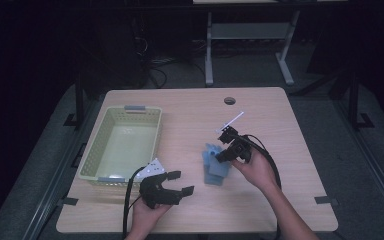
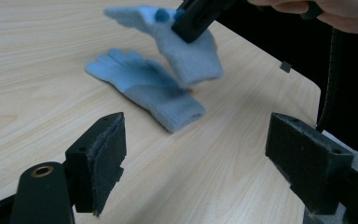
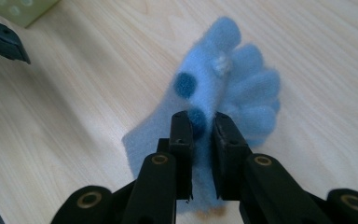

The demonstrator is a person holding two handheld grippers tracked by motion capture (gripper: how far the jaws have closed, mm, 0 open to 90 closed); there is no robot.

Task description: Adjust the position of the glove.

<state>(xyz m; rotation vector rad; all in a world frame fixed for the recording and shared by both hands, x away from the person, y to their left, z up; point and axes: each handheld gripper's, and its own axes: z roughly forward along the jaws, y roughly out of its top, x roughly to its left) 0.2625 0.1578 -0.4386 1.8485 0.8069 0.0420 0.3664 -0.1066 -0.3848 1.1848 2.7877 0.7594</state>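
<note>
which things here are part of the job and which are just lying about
In the job:
- held glove, pinched in the right claw
- second glove, flat on the table
- left claw, open
- likely the basket

Lying about:
- white strip

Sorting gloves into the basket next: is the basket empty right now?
Empty: the green basket shows only its bare floor in the high view; both blue gloves are outside it.

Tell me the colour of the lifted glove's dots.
Dark blue, one white, on the lifted glove; right gripper view.
</note>
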